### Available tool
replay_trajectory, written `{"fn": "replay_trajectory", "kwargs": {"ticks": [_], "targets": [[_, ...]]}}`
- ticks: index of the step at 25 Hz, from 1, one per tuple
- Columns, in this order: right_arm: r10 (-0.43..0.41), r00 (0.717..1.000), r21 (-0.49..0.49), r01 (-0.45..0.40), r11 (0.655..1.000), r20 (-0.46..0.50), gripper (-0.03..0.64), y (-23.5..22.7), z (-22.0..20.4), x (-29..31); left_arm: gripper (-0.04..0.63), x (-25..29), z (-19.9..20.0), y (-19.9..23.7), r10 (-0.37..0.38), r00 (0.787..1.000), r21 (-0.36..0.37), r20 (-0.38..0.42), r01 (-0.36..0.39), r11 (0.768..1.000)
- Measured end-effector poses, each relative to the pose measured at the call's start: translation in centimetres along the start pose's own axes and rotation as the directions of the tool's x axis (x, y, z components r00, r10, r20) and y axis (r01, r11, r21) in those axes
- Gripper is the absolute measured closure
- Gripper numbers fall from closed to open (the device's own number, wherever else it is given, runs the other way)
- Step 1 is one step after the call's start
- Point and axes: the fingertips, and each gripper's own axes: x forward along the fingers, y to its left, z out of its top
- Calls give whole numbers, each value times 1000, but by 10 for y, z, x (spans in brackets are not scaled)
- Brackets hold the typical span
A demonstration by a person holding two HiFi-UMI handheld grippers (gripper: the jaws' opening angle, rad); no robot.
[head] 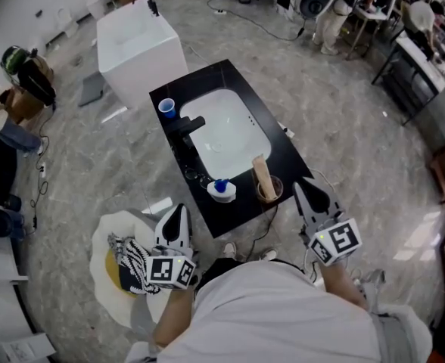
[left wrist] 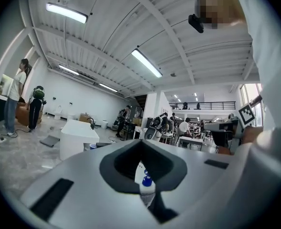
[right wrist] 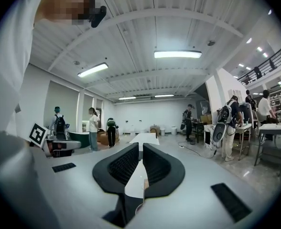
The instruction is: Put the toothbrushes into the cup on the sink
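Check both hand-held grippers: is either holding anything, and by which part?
Nothing is held. The left hand-held gripper and the right hand-held gripper are both shut and empty.

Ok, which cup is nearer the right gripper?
The brown cup, near edge of the counter, something pale standing in it; the blue cup sits at the far corner.

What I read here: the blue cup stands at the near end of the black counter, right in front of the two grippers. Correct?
Not quite. The blue cup stands at the far end of the black counter, beside the faucet, well away from the left gripper and the right gripper. The head view shows it.
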Motion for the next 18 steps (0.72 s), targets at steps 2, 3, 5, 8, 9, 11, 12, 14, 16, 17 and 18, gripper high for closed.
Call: {"fn": "replay_trajectory", "kwargs": {"ticks": [2,3,5,8,9,11,12,14,16,17,18], "targets": [[2,1000,-11,-2,1000,-10,566,-1,4,3,592,1,0,-2,-7,1000,1,-7,7,1000],[-3,1000,-14,3,1000,-14,566,-3,5,3,592,2,0,-3,-9,1000,-2,-9,9,1000],[-16,1000,-17,16,1000,-17,566,-9,7,4,592,6,-2,-2,-14,1000,-6,-15,14,1000],[-33,999,-13,33,999,-18,566,-15,8,5,592,11,-5,-3,-29,999,0,-29,29,1000],[-37,999,-10,37,999,-20,566,-17,8,5,592,13,-4,-4,-34,999,-2,-33,34,999],[-44,999,-6,44,999,-24,566,-20,8,6,592,16,-4,-6,-44,998,-7,-35,44,999],[-47,999,-5,47,999,-25,566,-22,8,6,592,18,-3,-7,-48,998,-12,-35,48,999],[-52,998,-3,52,999,-29,566,-25,7,7,592,24,-1,-9,-59,998,-26,-34,58,998],[-55,998,5,55,998,-37,566,-26,5,9,592,28,2,-9,-72,997,-25,-29,71,997],[-54,998,10,55,998,-41,566,-26,5,9,592,31,4,-9,-78,997,-19,-23,78,997],[-54,998,13,55,998,-45,566,-27,5,9,592,33,5,-11,-83,996,-16,-18,83,996]]}}
